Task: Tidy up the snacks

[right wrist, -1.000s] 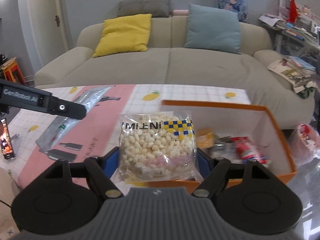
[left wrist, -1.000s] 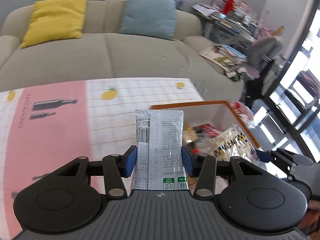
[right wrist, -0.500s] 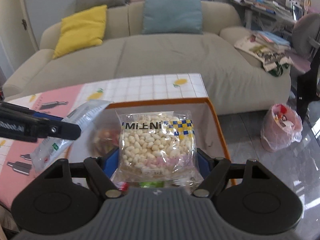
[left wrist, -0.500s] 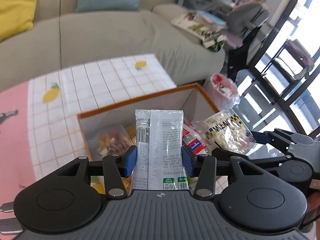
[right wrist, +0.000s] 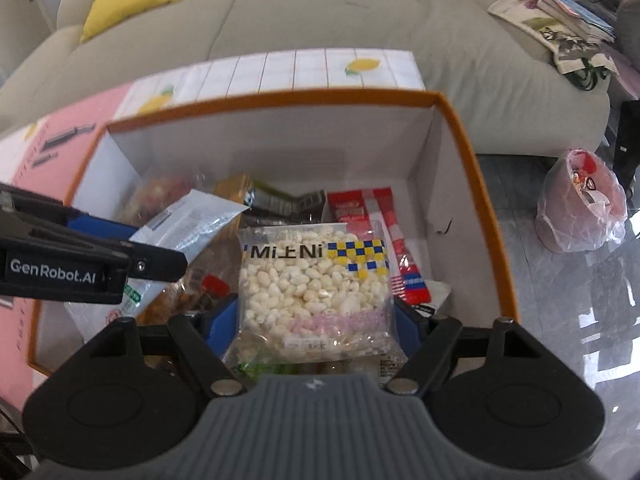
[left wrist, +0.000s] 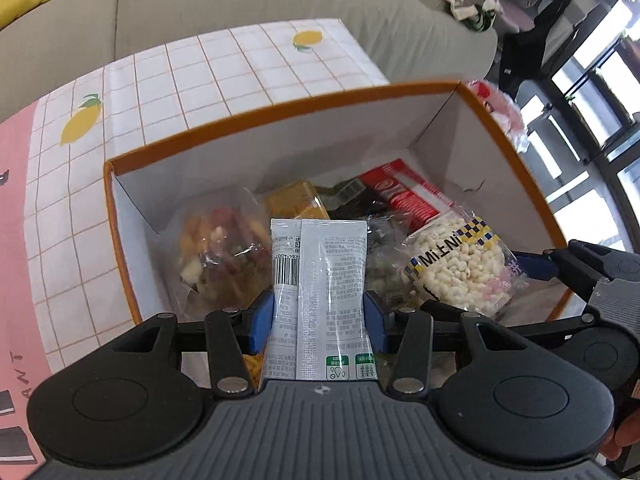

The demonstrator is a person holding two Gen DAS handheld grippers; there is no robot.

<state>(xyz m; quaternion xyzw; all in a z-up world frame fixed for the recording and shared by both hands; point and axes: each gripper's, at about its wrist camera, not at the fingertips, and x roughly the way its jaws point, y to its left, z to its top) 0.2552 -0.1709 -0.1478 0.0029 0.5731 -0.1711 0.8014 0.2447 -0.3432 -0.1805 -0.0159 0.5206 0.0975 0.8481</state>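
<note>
My left gripper [left wrist: 318, 318] is shut on a silver-white snack packet [left wrist: 320, 276], held upright over the open box [left wrist: 280, 110], a white carton with an orange rim. My right gripper [right wrist: 316, 316] is shut on a clear bag of puffed rice [right wrist: 314, 280], also above the box [right wrist: 464, 152]. In the left wrist view the puffed rice bag [left wrist: 456, 264] hangs at the right, with the right gripper's fingers [left wrist: 532, 266] on it. From the right wrist camera, the silver packet [right wrist: 188, 224] and the left gripper's fingers [right wrist: 100, 226] come in from the left.
The box holds several snacks: a clear bag of mixed pieces [left wrist: 220, 248], a yellow packet [left wrist: 296, 200], a red packet [left wrist: 408, 196]. It stands on a table with a lemon-print cloth [left wrist: 224, 68]. A beige sofa [right wrist: 320, 12] lies behind; a pink bin bag [right wrist: 580, 204] is on the floor.
Both grippers swung from above the tablecloth to over the box and tipped downward, each carrying its packet. The box's inside now fills both views.
</note>
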